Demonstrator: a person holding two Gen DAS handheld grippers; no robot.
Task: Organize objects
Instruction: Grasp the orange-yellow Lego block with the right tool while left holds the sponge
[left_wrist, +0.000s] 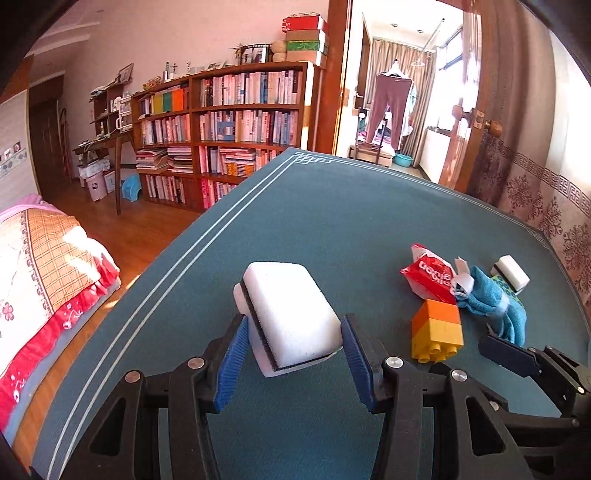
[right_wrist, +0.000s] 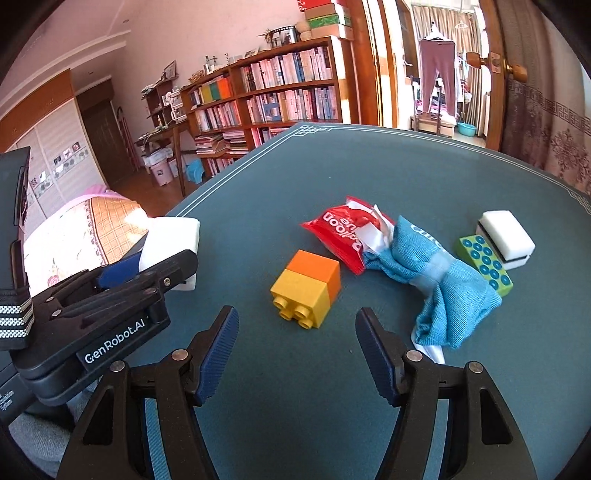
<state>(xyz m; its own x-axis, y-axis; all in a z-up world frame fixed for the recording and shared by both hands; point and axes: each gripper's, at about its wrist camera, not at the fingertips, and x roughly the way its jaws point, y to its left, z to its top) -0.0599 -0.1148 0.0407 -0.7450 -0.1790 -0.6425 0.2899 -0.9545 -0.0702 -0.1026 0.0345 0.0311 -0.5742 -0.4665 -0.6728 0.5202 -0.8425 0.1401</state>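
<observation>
A white sponge with a dark middle layer (left_wrist: 288, 314) lies on the teal table mat (left_wrist: 332, 221) between the fingers of my left gripper (left_wrist: 293, 339). The jaws stand open with a small gap on each side of it. In the right wrist view the left gripper (right_wrist: 147, 266) is at the left by the same sponge (right_wrist: 170, 240). My right gripper (right_wrist: 297, 332) is open and empty, just short of an orange and yellow brick (right_wrist: 306, 284). Beyond lie a red packet (right_wrist: 343, 232), a blue cloth (right_wrist: 439, 280), a green dotted block (right_wrist: 484, 264) and a second white sponge (right_wrist: 506, 238).
The mat's left edge (left_wrist: 177, 258) drops to a wooden floor, with a bed (left_wrist: 40, 258) at the left. A bookshelf (left_wrist: 229, 125) stands beyond the table. A patterned curtain (left_wrist: 546, 206) hangs at the right. The brick (left_wrist: 437, 328) and packet (left_wrist: 430, 275) show right of the left gripper.
</observation>
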